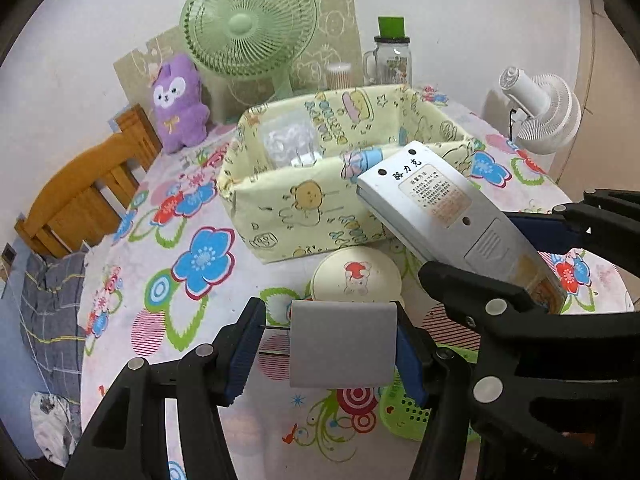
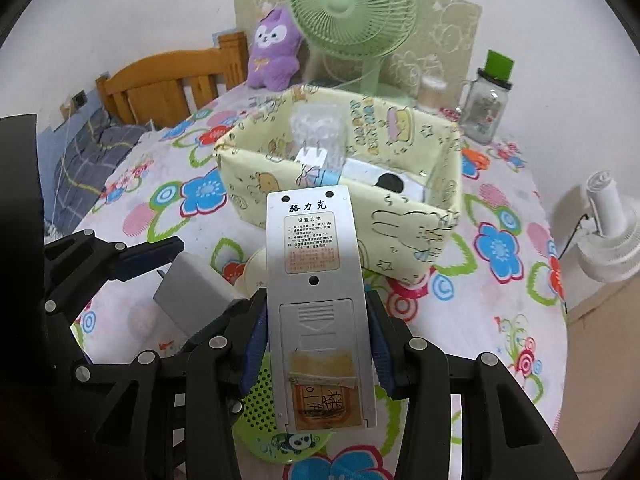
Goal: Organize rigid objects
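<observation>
Left gripper (image 1: 331,346) pinches a small grey plug adapter (image 1: 342,344) by its flat sides, above the table. Right gripper (image 2: 318,354) clamps the remote (image 2: 316,280) low on its long edges, before the fabric basket (image 2: 416,216). Both look light, stiff, smooth; slippage seems likely.

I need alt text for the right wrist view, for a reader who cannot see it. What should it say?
The right gripper holds a silver remote control, back side up, in front of a yellow fabric basket on a flowered tablecloth. At left, the left gripper holds a grey plug adapter. A green fan and purple plush toy stand behind.
</observation>
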The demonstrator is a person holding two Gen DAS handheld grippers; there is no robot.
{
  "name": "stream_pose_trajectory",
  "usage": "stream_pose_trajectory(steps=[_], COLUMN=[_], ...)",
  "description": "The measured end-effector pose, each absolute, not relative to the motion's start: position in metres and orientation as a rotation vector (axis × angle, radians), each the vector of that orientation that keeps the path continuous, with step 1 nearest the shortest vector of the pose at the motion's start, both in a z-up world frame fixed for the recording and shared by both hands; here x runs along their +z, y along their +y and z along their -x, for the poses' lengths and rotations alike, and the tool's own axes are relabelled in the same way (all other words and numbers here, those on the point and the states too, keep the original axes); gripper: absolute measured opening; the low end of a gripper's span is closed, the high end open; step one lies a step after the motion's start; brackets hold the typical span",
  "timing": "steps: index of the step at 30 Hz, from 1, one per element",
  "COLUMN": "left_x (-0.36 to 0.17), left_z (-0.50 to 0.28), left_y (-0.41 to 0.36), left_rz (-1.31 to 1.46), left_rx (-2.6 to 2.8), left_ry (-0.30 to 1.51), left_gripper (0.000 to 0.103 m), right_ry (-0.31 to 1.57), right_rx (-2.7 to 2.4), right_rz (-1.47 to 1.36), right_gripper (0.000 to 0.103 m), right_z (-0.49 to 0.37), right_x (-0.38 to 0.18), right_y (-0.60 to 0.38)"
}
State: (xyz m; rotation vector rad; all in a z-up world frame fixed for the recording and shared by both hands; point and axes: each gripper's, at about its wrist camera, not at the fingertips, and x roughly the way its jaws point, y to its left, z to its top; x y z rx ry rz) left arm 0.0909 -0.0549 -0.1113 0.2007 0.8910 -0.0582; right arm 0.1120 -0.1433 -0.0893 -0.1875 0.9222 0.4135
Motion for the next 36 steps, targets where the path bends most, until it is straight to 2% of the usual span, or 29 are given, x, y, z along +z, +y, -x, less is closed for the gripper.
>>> stream_pose_trajectory(steps=[20,36], left_x=[-0.078,-0.059], left_z=[-0.082,-0.109], left_y=[-0.061,-0.061], left_rz=[-0.224,-0.217], left_rx=[-0.062,-0.057], left_ry=[0.816,0.784], left_gripper=[0.063,0.063], right_ry=[0.831,0.814], right_rx=[0.307,0.263], right_rz=[0.118,0.057], right_gripper=[0.048,0.048], right_z=[-0.087,-0.112], right_x=[-0.054,-0.038], right_y=[-0.155,-0.161])
